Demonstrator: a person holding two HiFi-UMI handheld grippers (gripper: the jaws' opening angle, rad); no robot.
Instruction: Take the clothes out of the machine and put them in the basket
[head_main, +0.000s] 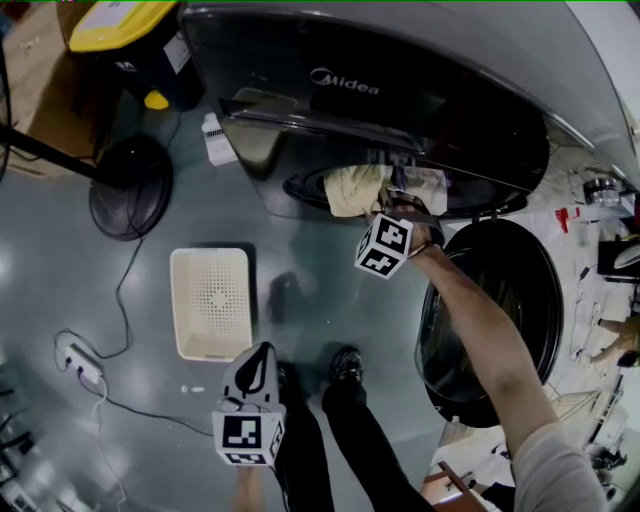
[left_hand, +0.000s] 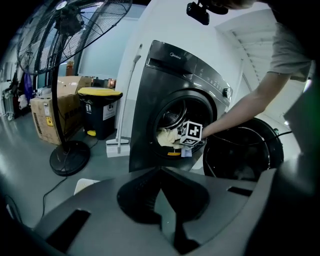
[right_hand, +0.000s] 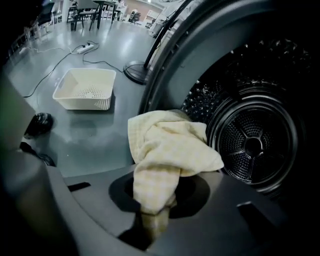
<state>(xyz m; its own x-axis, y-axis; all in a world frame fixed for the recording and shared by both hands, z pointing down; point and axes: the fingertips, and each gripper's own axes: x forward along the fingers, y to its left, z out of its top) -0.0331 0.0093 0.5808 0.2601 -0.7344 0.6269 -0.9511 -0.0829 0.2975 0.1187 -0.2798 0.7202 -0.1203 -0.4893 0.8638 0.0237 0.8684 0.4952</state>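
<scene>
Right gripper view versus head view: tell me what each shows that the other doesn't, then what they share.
Right gripper view only: the drum with its perforated inside, and how the right gripper is shut on the yellow cloth. Head view only: the left gripper, the open door, the yellow-lidded bin. Both: the cloth and the white basket on the floor.

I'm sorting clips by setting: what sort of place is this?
Likely a lab or workshop hall: dark grey front-loading washing machine, black pedestal fan and brown cardboard box on a bare grey floor.
</scene>
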